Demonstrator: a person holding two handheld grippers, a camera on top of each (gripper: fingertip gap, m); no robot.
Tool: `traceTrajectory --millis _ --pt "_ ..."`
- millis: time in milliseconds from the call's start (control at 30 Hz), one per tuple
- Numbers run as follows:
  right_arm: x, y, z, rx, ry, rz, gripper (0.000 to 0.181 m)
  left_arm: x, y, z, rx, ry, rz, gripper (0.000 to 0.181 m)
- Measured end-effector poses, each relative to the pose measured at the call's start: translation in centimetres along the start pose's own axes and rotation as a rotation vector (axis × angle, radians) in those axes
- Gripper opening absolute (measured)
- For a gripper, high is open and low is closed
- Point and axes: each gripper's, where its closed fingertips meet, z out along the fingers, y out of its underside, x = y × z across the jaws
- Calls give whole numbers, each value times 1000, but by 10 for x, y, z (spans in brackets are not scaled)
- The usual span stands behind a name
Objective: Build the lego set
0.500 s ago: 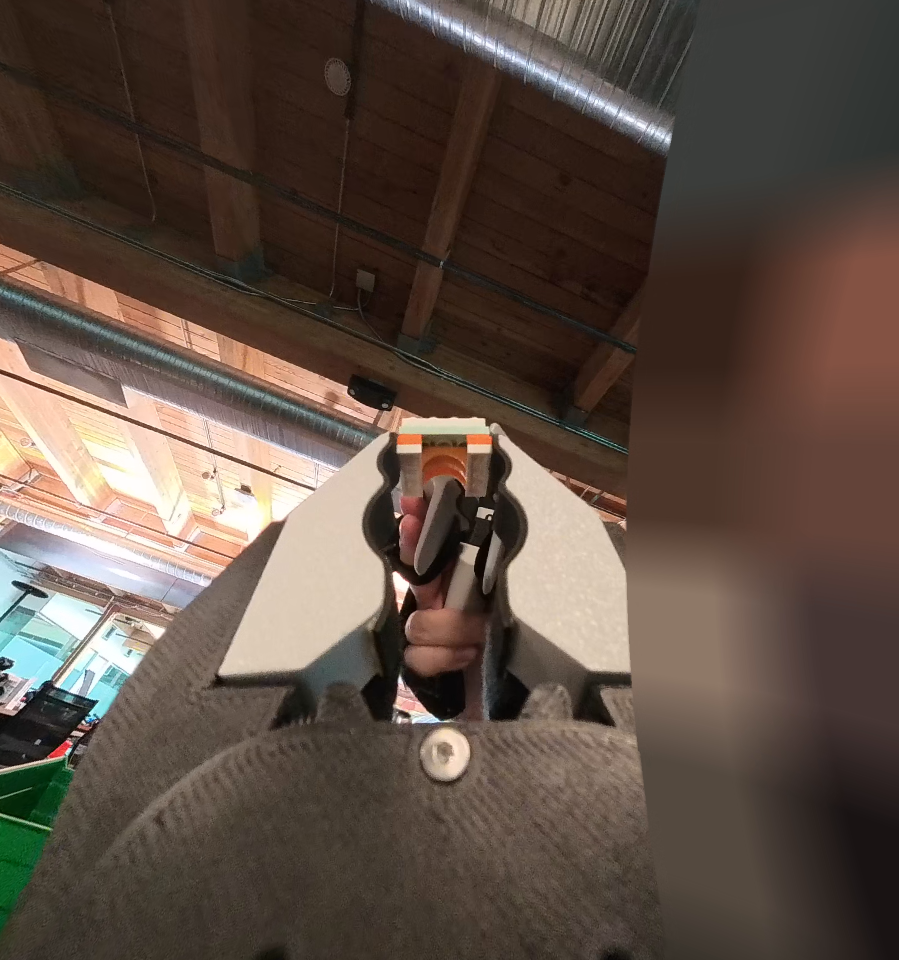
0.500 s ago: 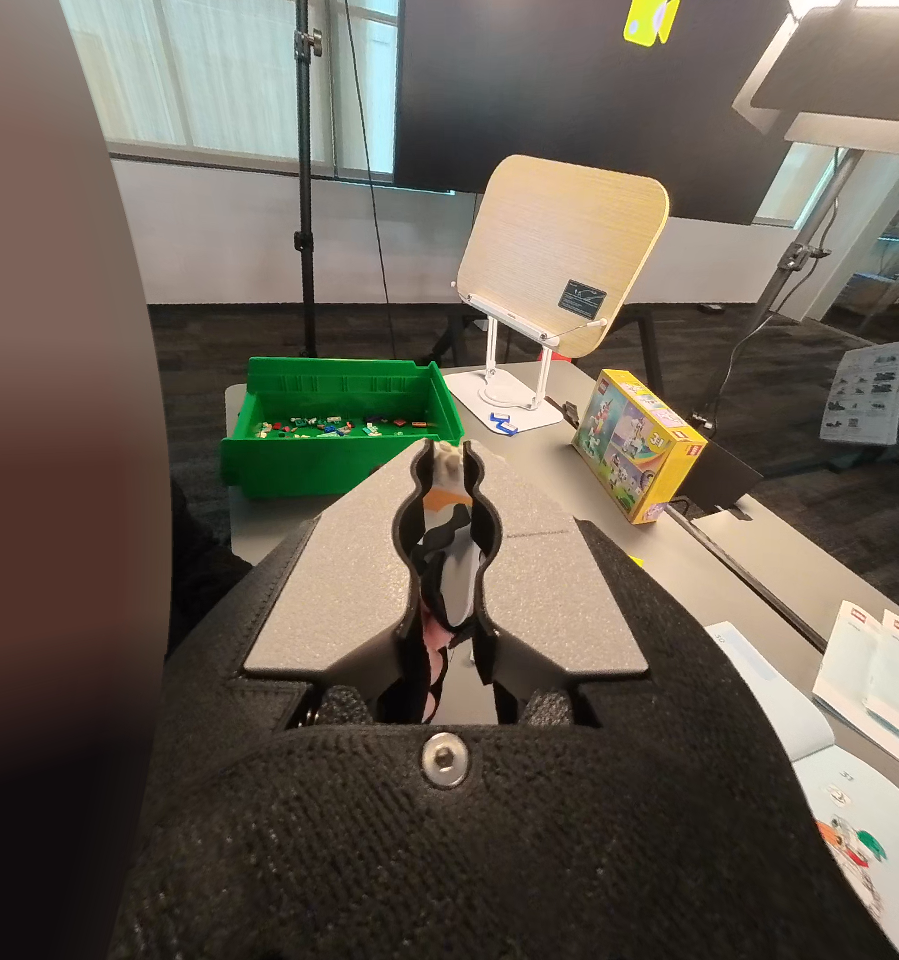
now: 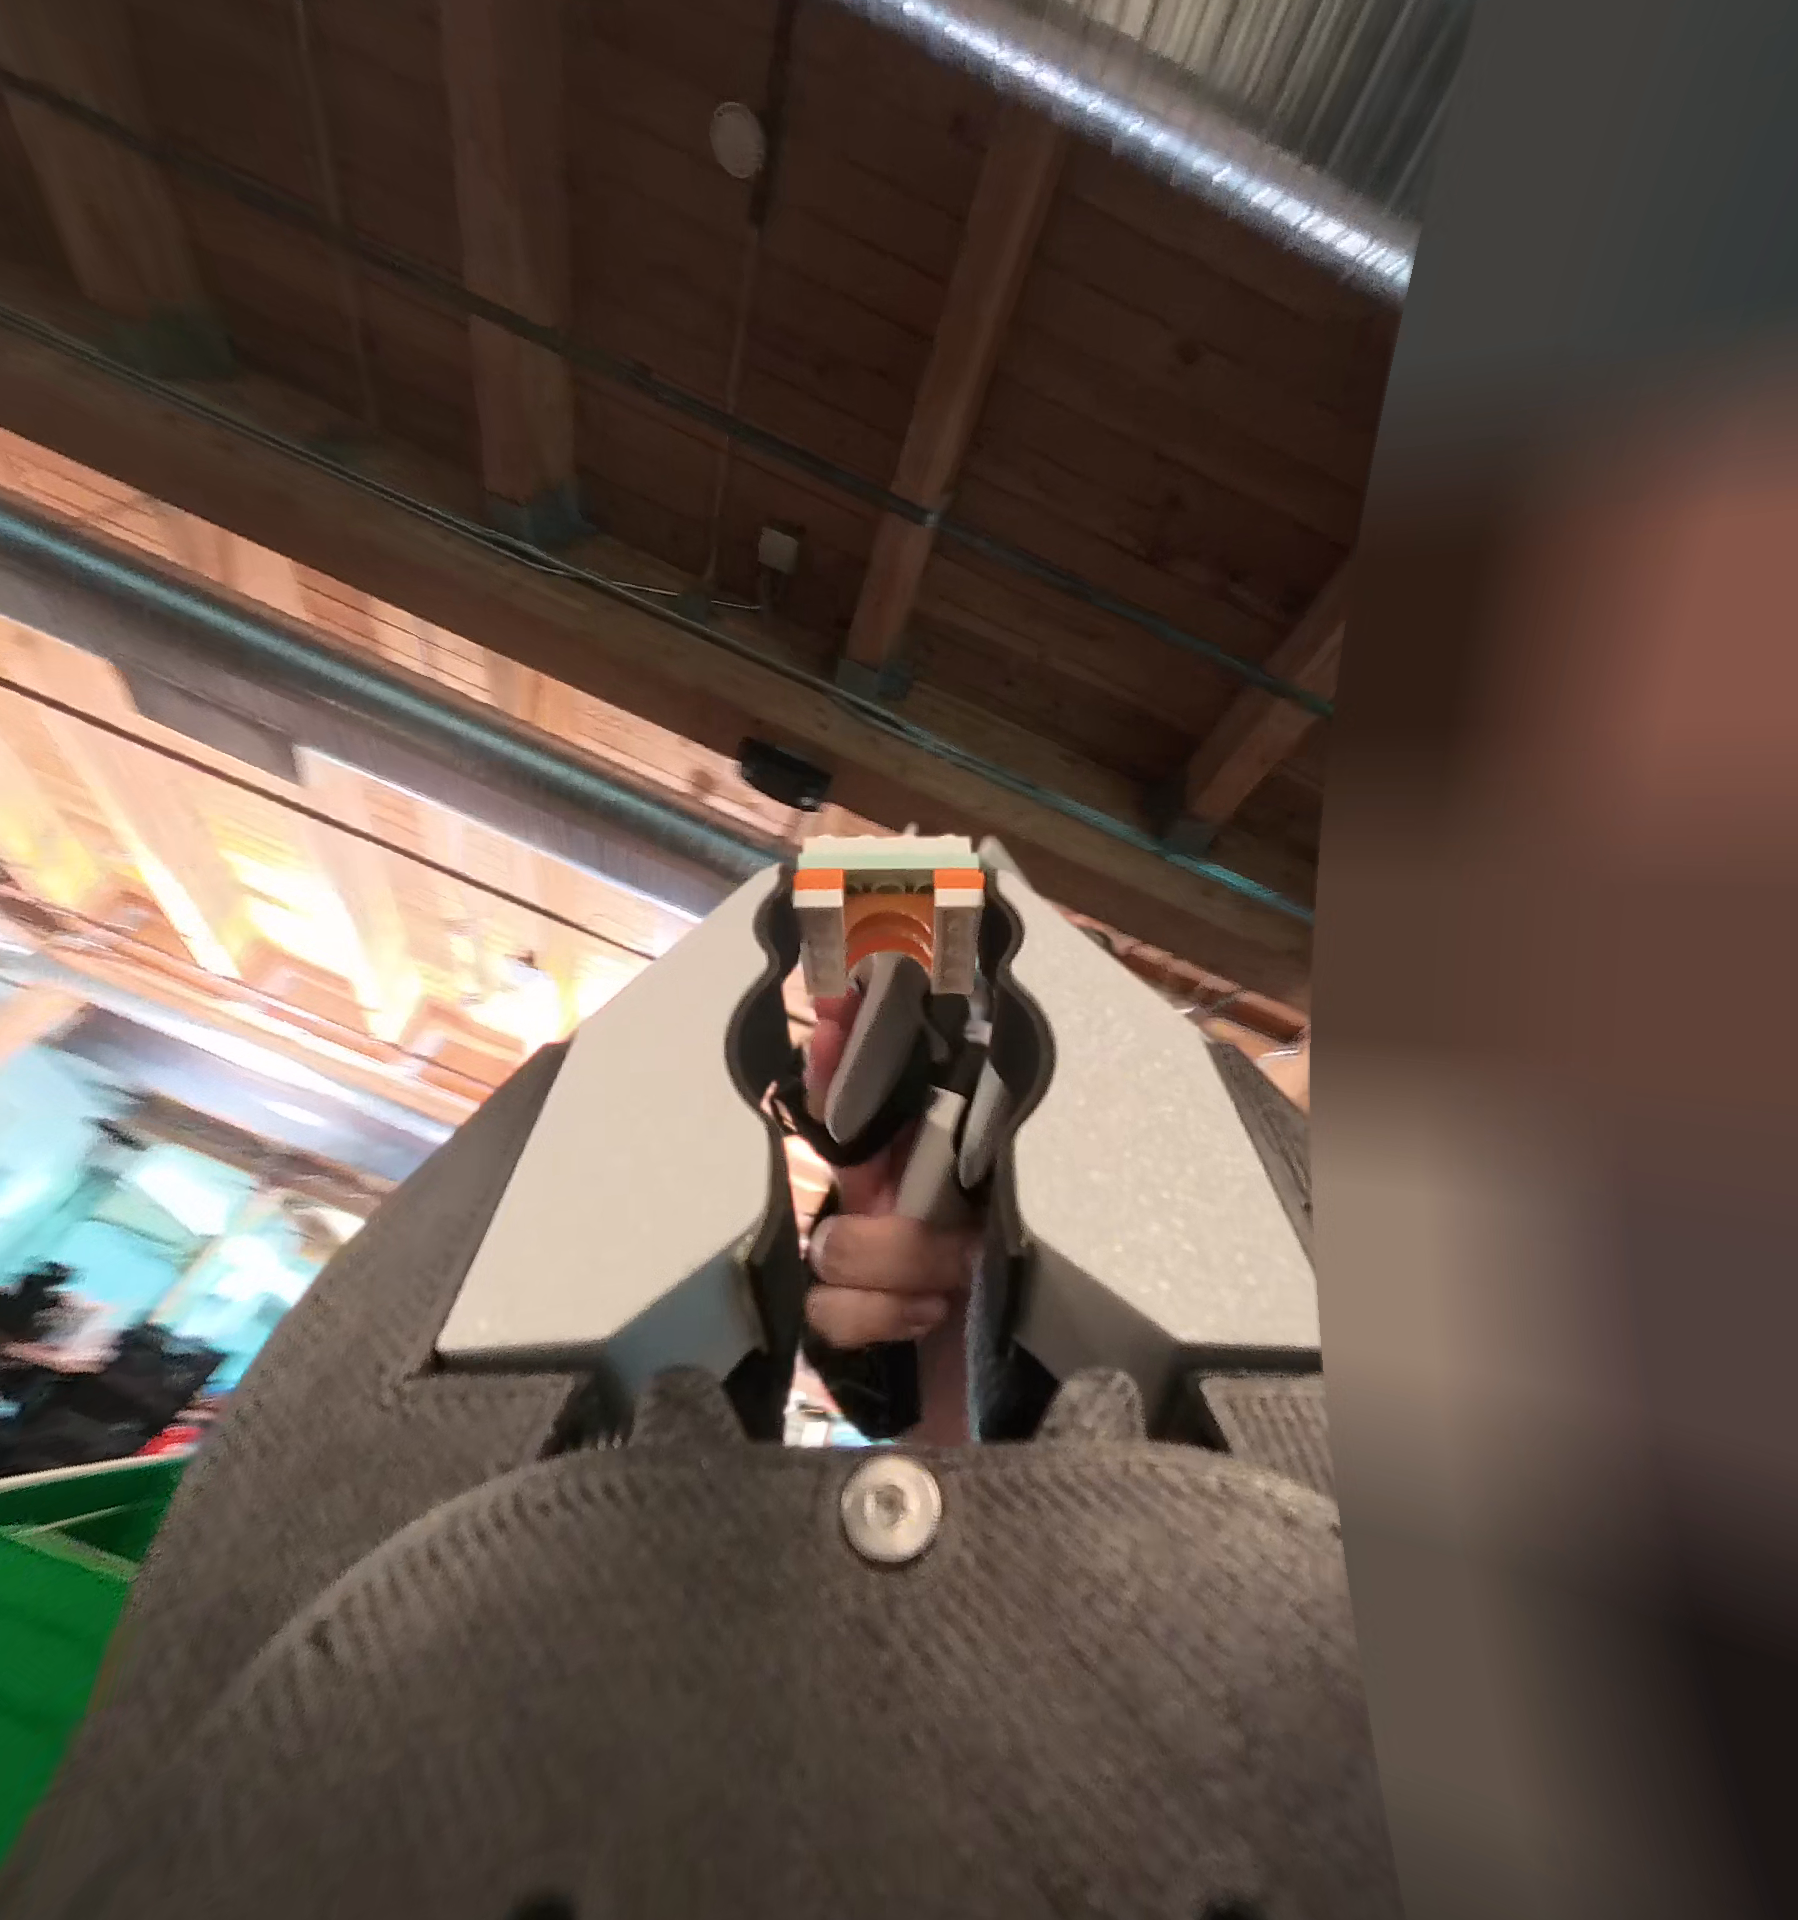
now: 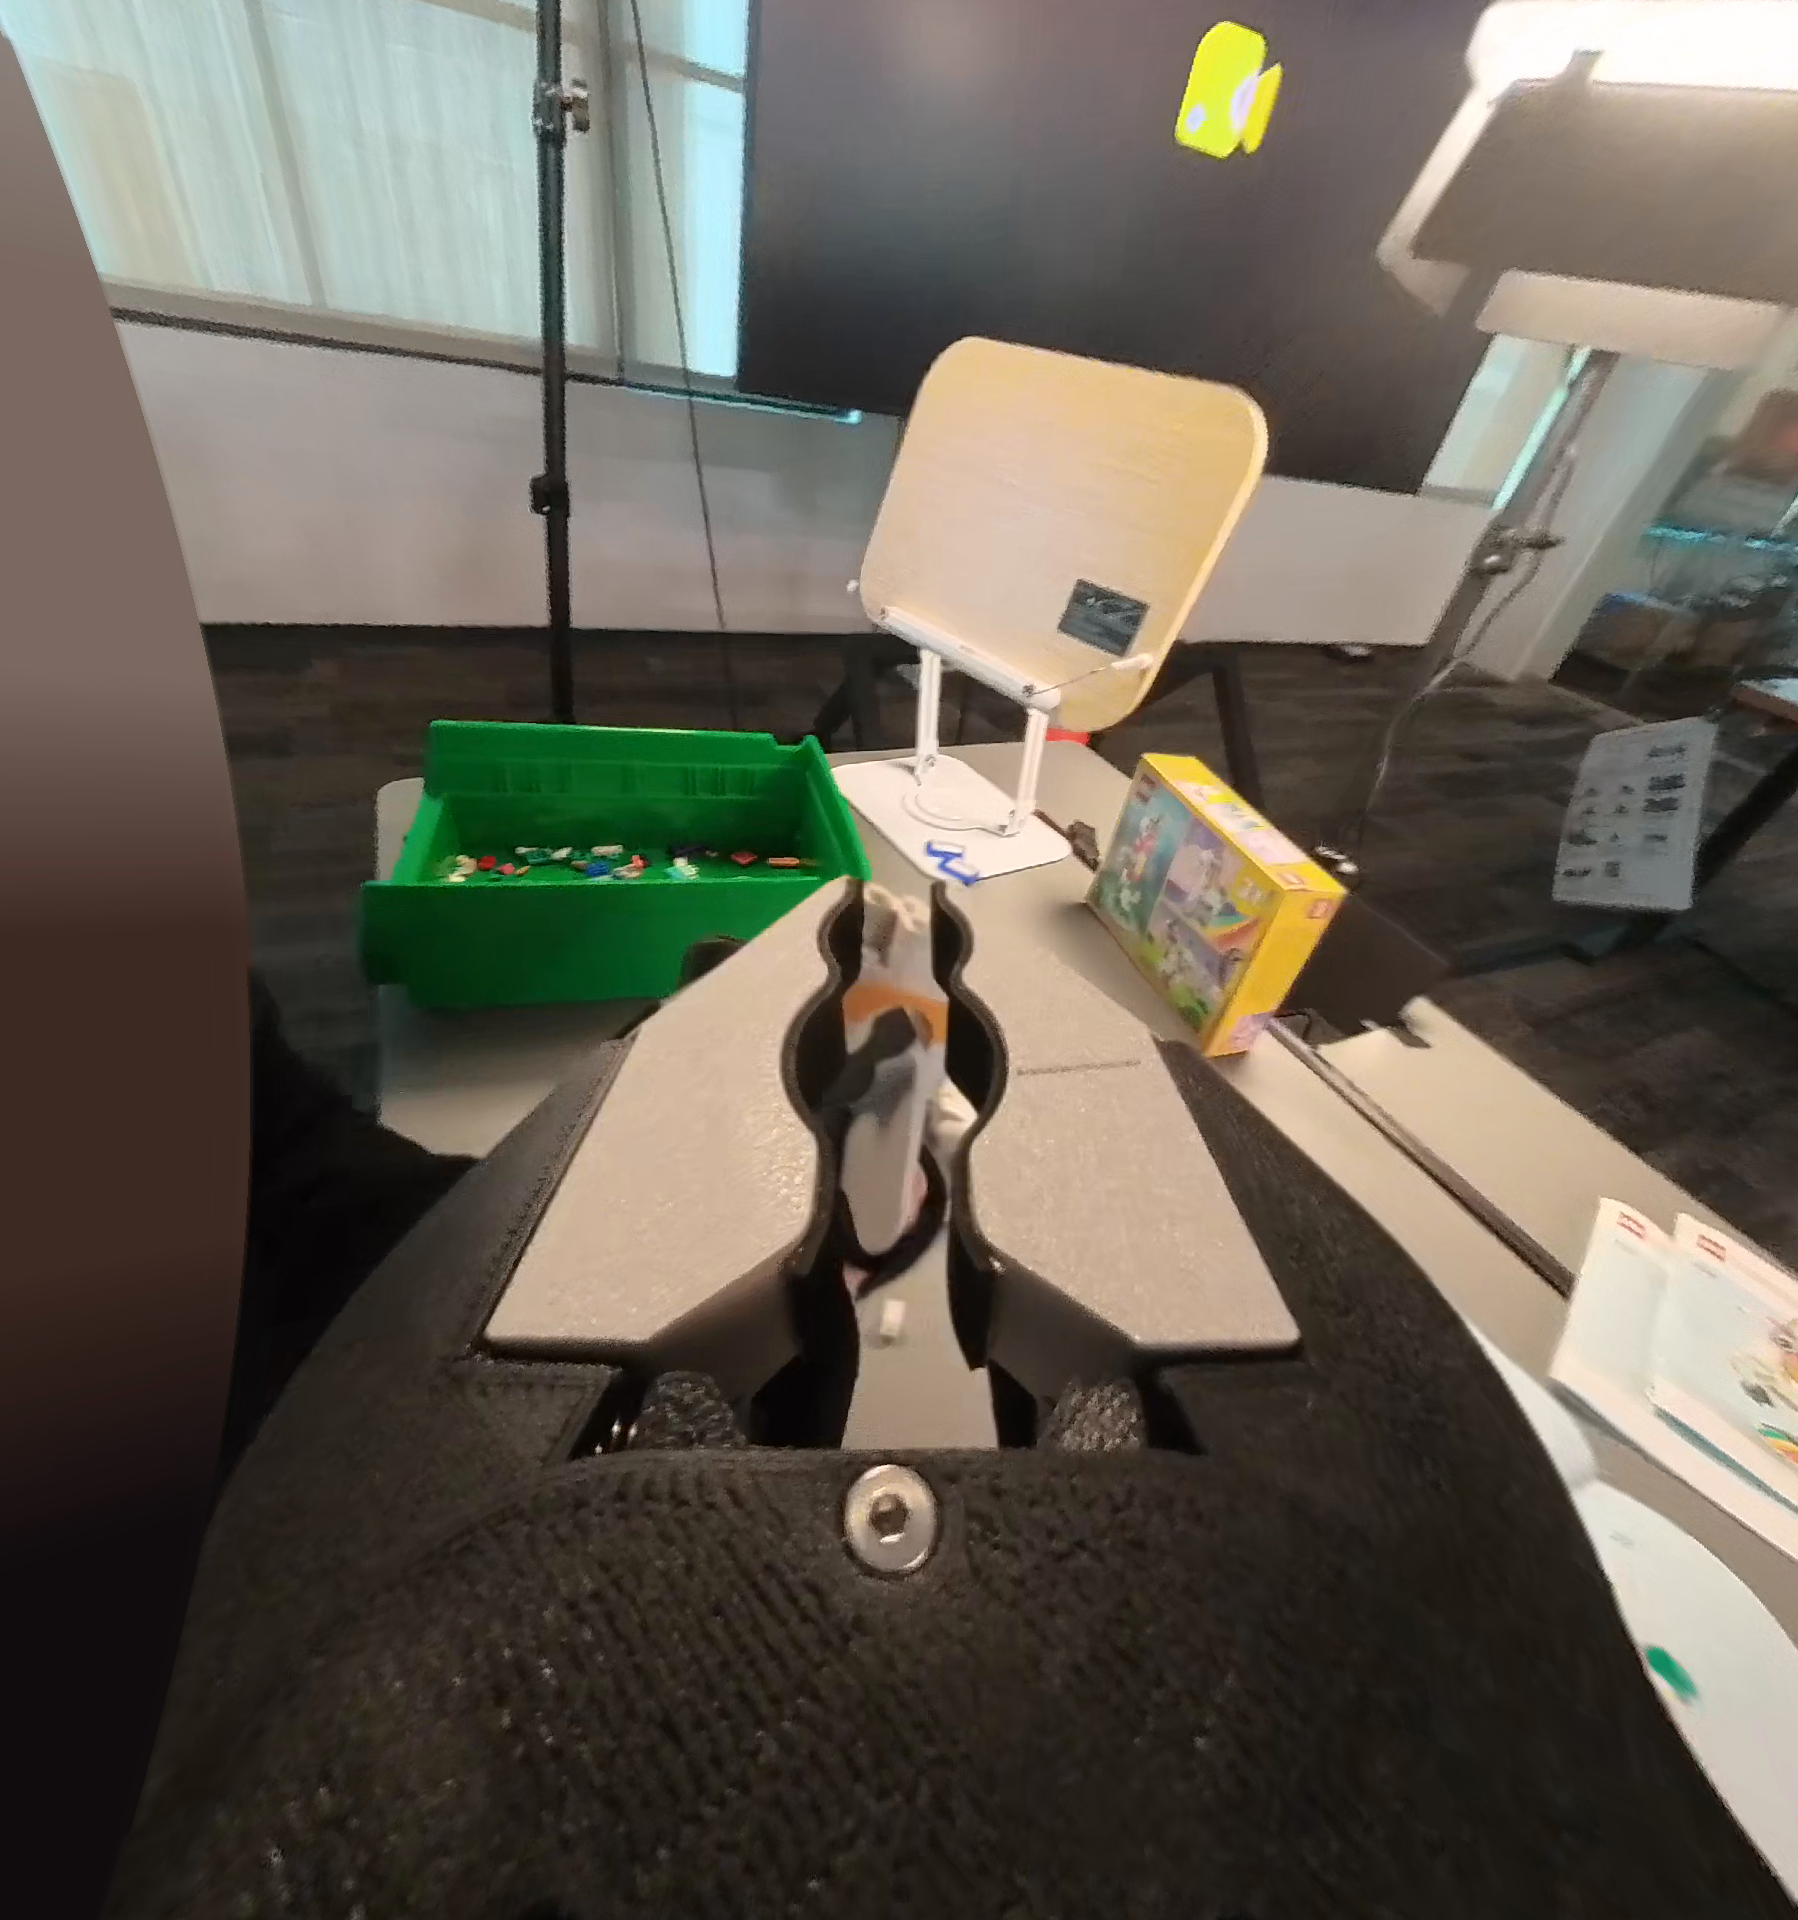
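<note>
Here the left gripper tilts ceilingward, clamping the lego piece.

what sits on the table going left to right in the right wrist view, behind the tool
green bin → white-based book stand → yellow lego box → instruction booklets

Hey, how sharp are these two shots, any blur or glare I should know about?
Left wrist view: lego piece in the left gripper reads sharp, background lower left smeared, ceiling lights glaring. Right wrist view: mildly soft; green bin readable, right edge papers blurred.
</note>
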Motion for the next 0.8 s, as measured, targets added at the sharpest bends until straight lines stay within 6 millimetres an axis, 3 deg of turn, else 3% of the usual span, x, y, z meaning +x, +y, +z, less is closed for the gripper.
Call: traceTrajectory --millis 133,233,333,433,533,633,700,800 --pt "37 12 -22 97 183 -1 21 -26 -16 -13 -13 -84 121 34" --pt "67 28 -55 210 354 74 24 -36 -20 -18 -50 -139 201 34" --pt "96 52 -109 294 584 139 25 -39 -15 -20 -100 -170 274 34" --pt "111 79 -182 357 832 183 25 -41 -6 -21 -161 -202 364 34" --pt "108 103 -260 411 1054 198 23 -43 3 -22 -201 -210 405 34" --pt "92 123 -325 416 1236 192 23 -47 12 -24 -223 -224 384 34" --pt "80 136 -357 389 1328 193 23 -49 19 -26 -236 -226 361 34" --pt "66 161 -389 291 1425 226 24 -49 29 -28 -270 -223 376 34"
